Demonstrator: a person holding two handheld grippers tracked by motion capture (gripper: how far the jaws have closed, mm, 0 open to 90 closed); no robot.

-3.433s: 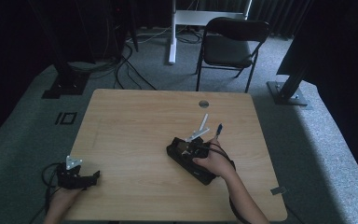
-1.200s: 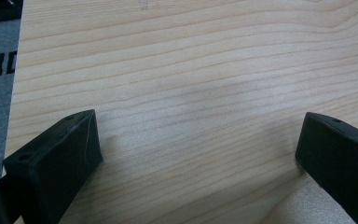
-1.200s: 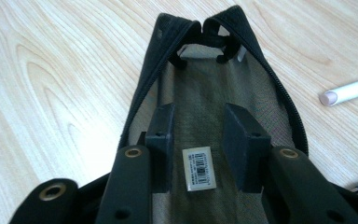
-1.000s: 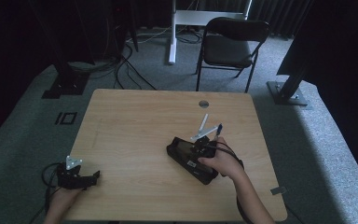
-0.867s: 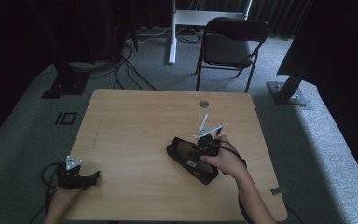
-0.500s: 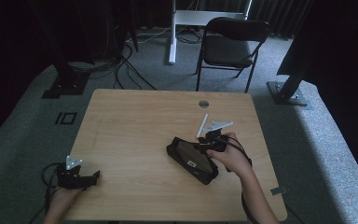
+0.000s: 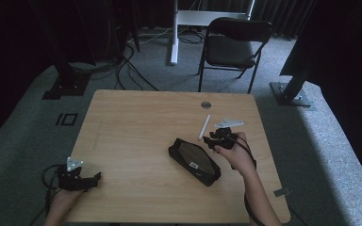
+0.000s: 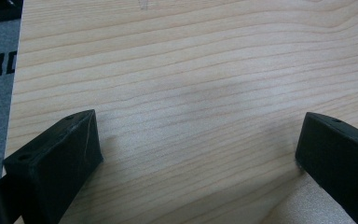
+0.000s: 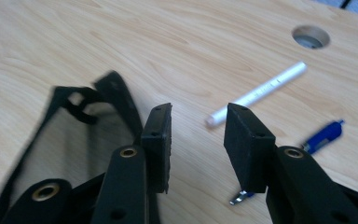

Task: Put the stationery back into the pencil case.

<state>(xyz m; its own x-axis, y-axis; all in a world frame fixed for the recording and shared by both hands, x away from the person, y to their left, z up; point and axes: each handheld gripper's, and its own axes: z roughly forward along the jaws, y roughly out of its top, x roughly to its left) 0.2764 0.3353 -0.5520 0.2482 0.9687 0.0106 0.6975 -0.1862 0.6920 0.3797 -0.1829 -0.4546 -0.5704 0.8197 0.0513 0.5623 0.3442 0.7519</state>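
A black zip pouch (image 7: 193, 161) lies slantwise right of the table's middle; its dark mesh and strap (image 9: 74, 130) show blurred at the left of the right gripper view. My right gripper (image 7: 219, 139) (image 9: 198, 135) hovers just off the pouch's far right end, open, with nothing between its fingers. Beyond the tips lies a white pen (image 7: 203, 127) (image 9: 256, 100), and a blue pen (image 9: 324, 135) rests to its right. At the table's front left corner my left gripper (image 7: 82, 180) (image 8: 196, 154) sits low over bare wood, jaws wide apart and empty.
A round cable hole (image 7: 206, 104) (image 9: 311, 36) is set in the wooden table (image 7: 136, 127) near its far edge. A black chair (image 7: 231, 47) stands behind the table, and cables trail over the grey carpet at back left.
My right gripper has moved right and slightly back, off the top of the pouch to beside its end. The left gripper has stayed put.
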